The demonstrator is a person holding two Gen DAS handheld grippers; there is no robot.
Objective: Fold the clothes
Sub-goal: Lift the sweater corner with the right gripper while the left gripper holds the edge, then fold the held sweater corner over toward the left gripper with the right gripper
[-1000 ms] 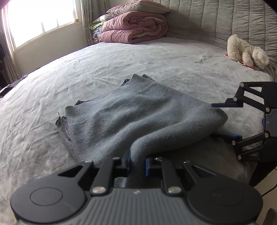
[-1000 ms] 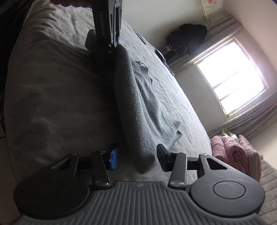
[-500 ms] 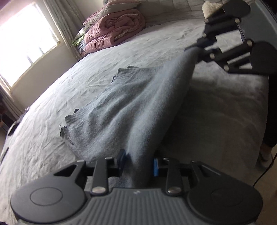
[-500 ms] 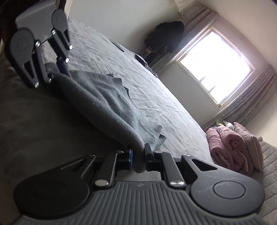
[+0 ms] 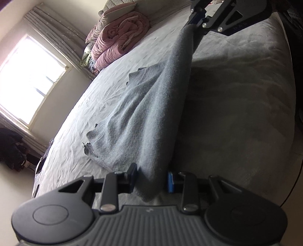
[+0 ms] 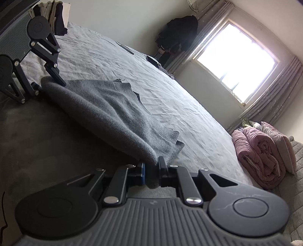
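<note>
A grey knitted sweater (image 5: 151,106) lies folded on the grey bed (image 5: 236,113), its thick folded edge raised off the sheet between both grippers. In the left wrist view my left gripper (image 5: 152,179) is shut on the near end of that edge. My right gripper (image 5: 191,22) pinches the far end at the top right. In the right wrist view my right gripper (image 6: 151,174) is shut on the sweater (image 6: 106,109), and the left gripper (image 6: 48,83) holds the other corner at the upper left. The ribbed hem and cuffs rest on the bed.
A rolled pink duvet (image 6: 259,155) and pillows sit at the head of the bed (image 6: 94,56). A pile of folded clothes (image 6: 55,17) and a dark flat phone (image 6: 151,59) lie on the far side. A bright window (image 6: 236,62) and hanging dark clothes (image 6: 180,36) are beyond.
My right gripper, open around the sweater's fold a second ago, has shut on it. Both grippers have raised the folded edge off the bed and tilted.
</note>
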